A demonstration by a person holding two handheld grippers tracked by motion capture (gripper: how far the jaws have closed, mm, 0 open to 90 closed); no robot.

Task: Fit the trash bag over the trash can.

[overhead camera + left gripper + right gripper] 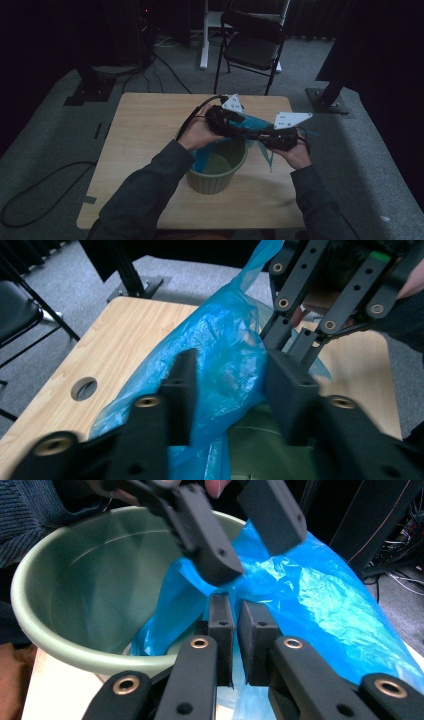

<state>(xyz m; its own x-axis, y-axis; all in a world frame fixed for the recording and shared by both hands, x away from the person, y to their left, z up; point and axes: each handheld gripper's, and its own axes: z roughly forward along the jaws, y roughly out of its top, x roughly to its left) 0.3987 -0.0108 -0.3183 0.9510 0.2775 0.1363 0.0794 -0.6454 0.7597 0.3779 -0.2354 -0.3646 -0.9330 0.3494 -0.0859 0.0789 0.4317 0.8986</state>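
The right claw (236, 630) pinches the blue plastic bag (300, 595) at the rim of the green bin (60, 645) on the counter (145, 140), the left claw (227, 390) gapes around bunched film, apparently lining the bin; next, spread the bag's mouth over the rim

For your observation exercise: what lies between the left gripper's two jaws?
In the left gripper view, a bulge of the blue plastic bag lies between the open jaws of the left gripper, above the green bucket.

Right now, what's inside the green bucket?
Part of the blue plastic bag drapes over the green bucket rim into it. The inner wall looks bare; the bottom under the bag is hidden.
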